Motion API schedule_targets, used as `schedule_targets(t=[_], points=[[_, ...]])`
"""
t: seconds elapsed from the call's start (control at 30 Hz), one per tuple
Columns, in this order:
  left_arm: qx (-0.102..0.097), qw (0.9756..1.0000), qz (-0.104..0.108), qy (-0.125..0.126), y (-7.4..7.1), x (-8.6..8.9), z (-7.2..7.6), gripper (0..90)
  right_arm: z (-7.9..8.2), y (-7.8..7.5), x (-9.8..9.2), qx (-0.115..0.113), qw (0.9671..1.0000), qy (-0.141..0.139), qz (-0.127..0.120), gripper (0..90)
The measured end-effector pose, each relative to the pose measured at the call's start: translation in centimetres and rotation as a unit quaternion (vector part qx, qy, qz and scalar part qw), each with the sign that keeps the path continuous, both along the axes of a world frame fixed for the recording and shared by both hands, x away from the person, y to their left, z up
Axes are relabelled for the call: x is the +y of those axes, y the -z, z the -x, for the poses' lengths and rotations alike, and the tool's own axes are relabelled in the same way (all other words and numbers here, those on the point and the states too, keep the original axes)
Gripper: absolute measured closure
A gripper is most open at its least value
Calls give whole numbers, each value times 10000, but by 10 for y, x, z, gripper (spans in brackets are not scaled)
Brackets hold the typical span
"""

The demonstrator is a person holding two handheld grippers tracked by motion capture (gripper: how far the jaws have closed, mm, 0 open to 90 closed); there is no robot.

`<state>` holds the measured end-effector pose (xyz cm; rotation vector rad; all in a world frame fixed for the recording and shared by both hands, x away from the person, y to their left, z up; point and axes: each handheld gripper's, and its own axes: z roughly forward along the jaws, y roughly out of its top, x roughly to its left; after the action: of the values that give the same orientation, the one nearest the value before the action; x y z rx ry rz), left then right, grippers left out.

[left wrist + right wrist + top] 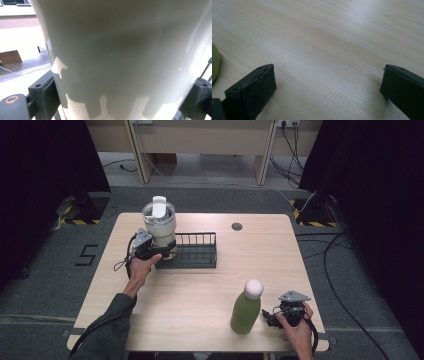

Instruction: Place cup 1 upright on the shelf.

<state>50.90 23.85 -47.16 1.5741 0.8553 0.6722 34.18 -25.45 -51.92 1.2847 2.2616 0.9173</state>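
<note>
A tall white tumbler (pixel 159 225) with a white lid tab stands at the left end of a black wire rack (pixel 197 251) on the far left of the table. My left gripper (pixel 152 251) is shut on its lower body. In the left gripper view the pale tumbler wall (pixel 120 55) spans the gap, with a jaw pressed on each side. A green bottle (pixel 246 312) with a white cap stands upright near the front right. My right gripper (pixel 272 316) rests low just to its right, open over bare wood (pixel 327 85), with the bottle's green edge (pixel 215 65) at the left.
The wooden table (pixel 200 290) has a round grey grommet (pixel 237 226) near its far edge. Black curtains hang at both sides. Cables run over the grey floor at the right, and wooden furniture legs stand behind the table.
</note>
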Motion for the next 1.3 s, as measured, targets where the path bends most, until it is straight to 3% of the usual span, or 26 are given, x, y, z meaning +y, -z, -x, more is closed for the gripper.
schedule_targets(t=[0.6, 1.3], points=[[-39, 10000, -19, -10, -4, 0, 1, 89, 0, 0, 0, -1, 10000, 0, 0, 2], [90, 9999, -17, 68, -8, 6, 6, 89, 0, 0, 0, -1, 10000, 1, 1, 2]])
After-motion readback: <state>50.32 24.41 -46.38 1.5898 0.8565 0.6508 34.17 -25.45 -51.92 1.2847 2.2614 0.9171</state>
